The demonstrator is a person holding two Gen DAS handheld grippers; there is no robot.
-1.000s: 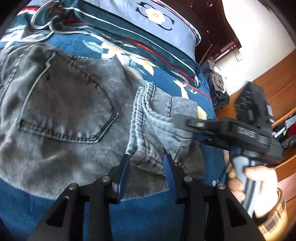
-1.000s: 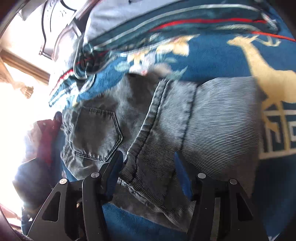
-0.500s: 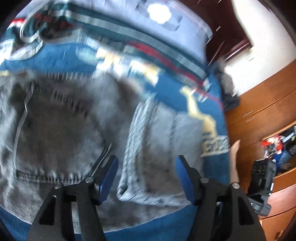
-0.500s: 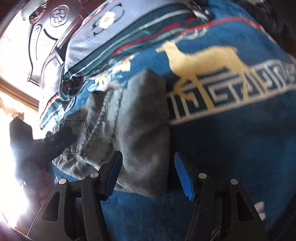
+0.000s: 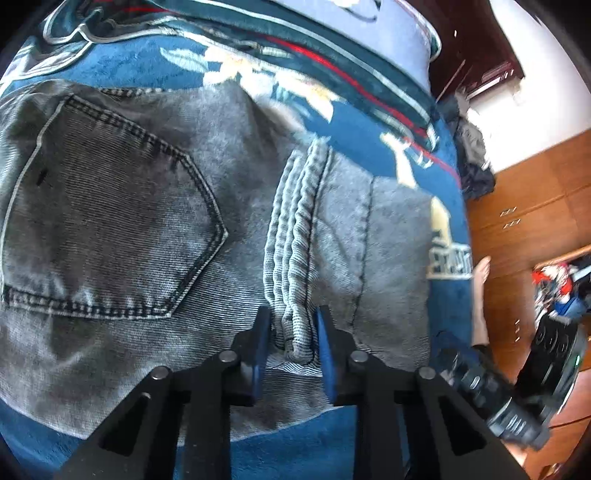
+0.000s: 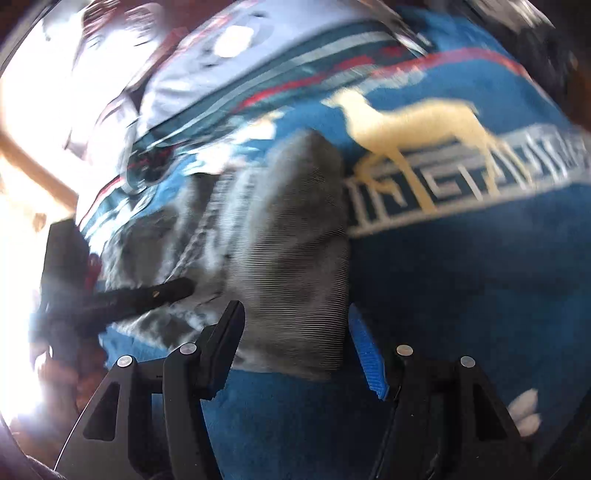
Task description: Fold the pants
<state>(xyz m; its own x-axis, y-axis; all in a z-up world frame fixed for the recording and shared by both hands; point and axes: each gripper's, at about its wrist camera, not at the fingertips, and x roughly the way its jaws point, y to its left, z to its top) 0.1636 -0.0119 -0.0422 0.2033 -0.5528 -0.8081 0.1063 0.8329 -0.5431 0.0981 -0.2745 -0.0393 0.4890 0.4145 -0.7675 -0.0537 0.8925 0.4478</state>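
Note:
Grey denim pants (image 5: 129, 221) lie folded on a blue blanket (image 5: 332, 443), back pocket (image 5: 110, 221) up at left. A ribbed hem edge (image 5: 291, 240) runs down the folded leg end. My left gripper (image 5: 293, 332) is closing, and its blue pads pinch the near end of that hem. In the right wrist view, my right gripper (image 6: 295, 332) stands open just above the pants' (image 6: 288, 240) near right edge, gripping nothing. One left finger (image 6: 159, 291) shows dark on the denim there. The right gripper's body (image 5: 517, 398) is blurred at lower right in the left wrist view.
Striped pillows (image 5: 369, 29) lie beyond the pants. The blanket (image 6: 461, 295) with a gold deer (image 6: 413, 122) stretches to the right. A wooden cabinet (image 5: 524, 206) and a dark heap of clothes (image 5: 472, 158) stand past the bed's right edge.
The left jaws spread wide, then narrowed onto the ribbed hem. The right gripper drew away from the fold toward the lower right, its view sliding right across the blanket.

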